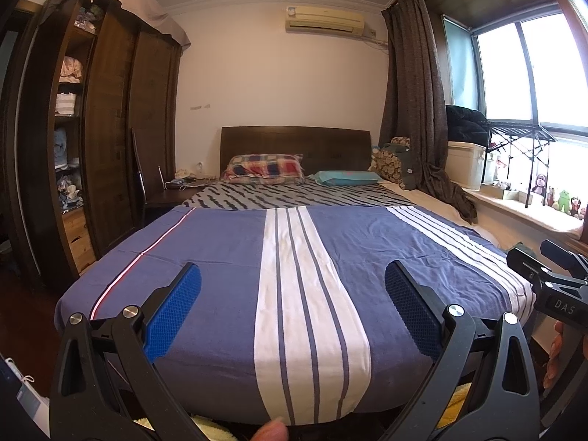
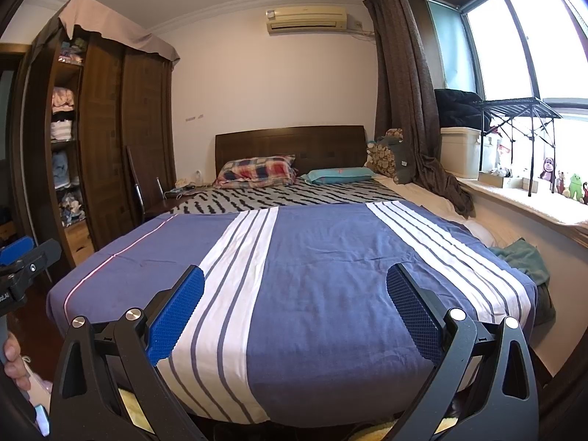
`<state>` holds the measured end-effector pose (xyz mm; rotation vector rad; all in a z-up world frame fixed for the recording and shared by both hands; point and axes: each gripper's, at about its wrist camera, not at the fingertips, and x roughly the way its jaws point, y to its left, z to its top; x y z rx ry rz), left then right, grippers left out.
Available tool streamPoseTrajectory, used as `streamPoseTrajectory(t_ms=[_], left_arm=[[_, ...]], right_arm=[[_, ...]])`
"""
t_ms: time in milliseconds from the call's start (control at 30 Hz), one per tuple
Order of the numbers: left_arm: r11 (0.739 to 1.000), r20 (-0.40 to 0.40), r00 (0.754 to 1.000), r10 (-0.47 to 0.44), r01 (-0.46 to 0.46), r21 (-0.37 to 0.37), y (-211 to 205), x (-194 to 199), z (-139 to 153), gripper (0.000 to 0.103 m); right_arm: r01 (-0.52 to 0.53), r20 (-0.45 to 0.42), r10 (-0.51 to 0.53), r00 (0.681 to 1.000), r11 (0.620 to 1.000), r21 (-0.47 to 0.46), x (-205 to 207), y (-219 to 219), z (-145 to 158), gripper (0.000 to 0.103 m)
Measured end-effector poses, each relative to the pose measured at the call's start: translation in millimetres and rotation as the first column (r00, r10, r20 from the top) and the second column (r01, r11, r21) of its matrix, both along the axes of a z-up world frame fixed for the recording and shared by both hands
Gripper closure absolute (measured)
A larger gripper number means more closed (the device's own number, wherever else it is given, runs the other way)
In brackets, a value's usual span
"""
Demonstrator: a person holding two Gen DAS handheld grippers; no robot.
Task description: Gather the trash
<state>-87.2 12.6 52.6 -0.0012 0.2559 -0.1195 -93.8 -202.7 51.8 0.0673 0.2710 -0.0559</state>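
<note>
i hold the left gripper (image 1: 293,307) and the right gripper (image 2: 295,308) above the foot of the bed (image 1: 228,242), each spread wide with nothing between its blue, dimpled pads. the bedspread (image 2: 323,268) is smooth blue cotton with white stripes running lengthwise toward the wooden headboard (image 1: 294,143). i can't pick out any trash. a plaid pillow (image 1: 264,169) and a teal pillow (image 1: 347,177) lie flat. the wardrobe's (image 1: 106,139) open shelves hold folded clothes.
</note>
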Motion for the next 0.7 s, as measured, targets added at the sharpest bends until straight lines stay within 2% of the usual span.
streamPoseTrajectory(t_ms=[233, 700], left_arm=[[1.000, 0.014, 1.000, -0.027, 0.027, -0.005, 0.2, -0.4, -1.0, 0.008], [1.000, -0.024, 0.999, -0.023, 0.022, -0.007, 3.3, 7.1, -0.6, 0.008]], right_arm=[[-0.002, -0.004, 0.002, 1.000, 1.000, -0.001, 1.2, 0.1, 0.0, 0.003], [-0.003, -0.010, 0.003, 1.000, 1.000, 0.001, 2.2, 0.9, -0.6, 0.003]])
